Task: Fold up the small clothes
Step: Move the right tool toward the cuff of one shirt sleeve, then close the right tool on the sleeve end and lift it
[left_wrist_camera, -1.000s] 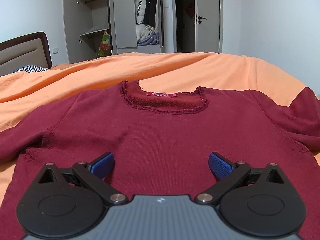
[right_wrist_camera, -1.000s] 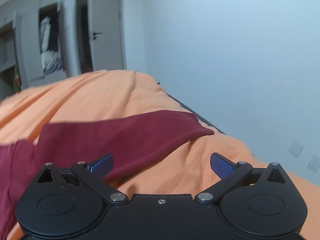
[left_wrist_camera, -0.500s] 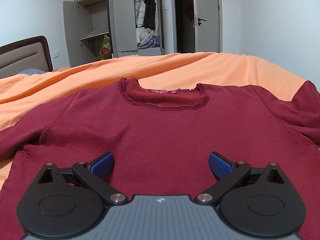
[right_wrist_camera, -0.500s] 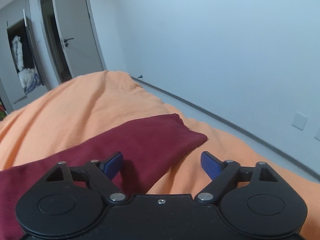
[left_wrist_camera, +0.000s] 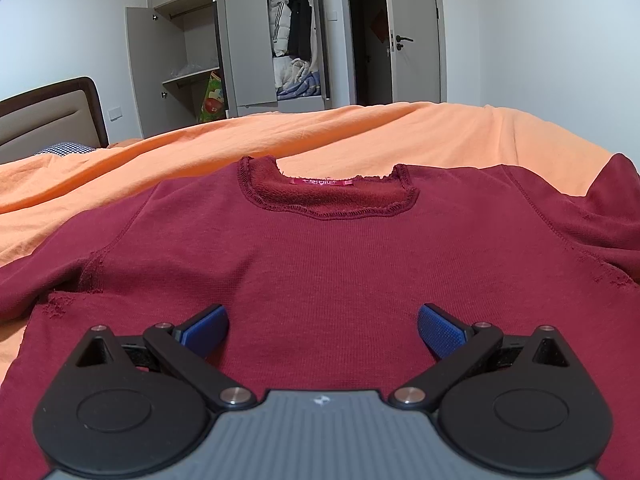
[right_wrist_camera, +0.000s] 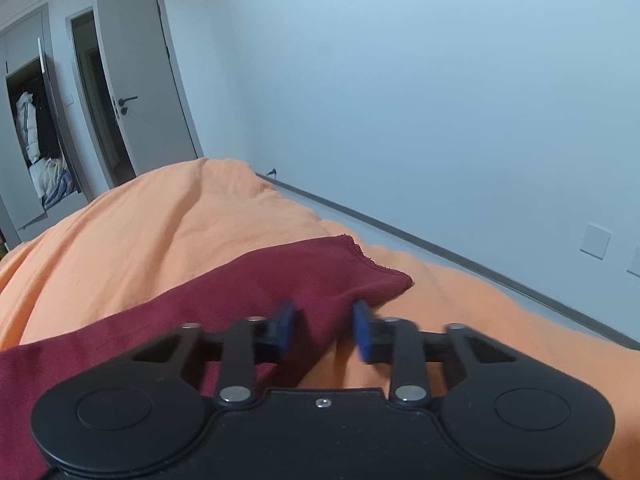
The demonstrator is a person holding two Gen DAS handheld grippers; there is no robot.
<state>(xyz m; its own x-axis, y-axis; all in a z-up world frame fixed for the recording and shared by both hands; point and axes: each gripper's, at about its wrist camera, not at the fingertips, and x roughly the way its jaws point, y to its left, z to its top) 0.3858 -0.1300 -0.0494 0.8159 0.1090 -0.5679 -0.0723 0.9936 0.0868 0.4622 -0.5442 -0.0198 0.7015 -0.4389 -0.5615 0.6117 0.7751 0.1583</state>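
- An orange bedspread (left_wrist_camera: 360,136) is seen covering the whole bed, and a dark red long-sleeved top (left_wrist_camera: 320,264) is laid flat on it, front up, neckline away from the camera and both sleeves spread out to the sides.
- No fold is visible anywhere on the garment, so the task is judged to be at its very start; both sleeves and the body are yet to be turned in.
- The right sleeve (right_wrist_camera: 280,280) is seen lying along the bedspread towards the bed edge, its cuff end near the floor side.
- The right gripper (right_wrist_camera: 323,334) is set over this sleeve, its blue fingers nearly brought together with a ridge of sleeve fabric between them; motion blur is present, so a firm pinch cannot be confirmed.
- The left gripper (left_wrist_camera: 322,330) is held low over the lower chest of the top with its fingers spread wide and nothing between them.
- Beyond the bed, an open wardrobe (left_wrist_camera: 240,40) with hanging coats, a padded headboard (left_wrist_camera: 52,116) and a door (right_wrist_camera: 136,92) are seen, all well apart from the work.
- Nothing is seen lying on the garment to obstruct folding.
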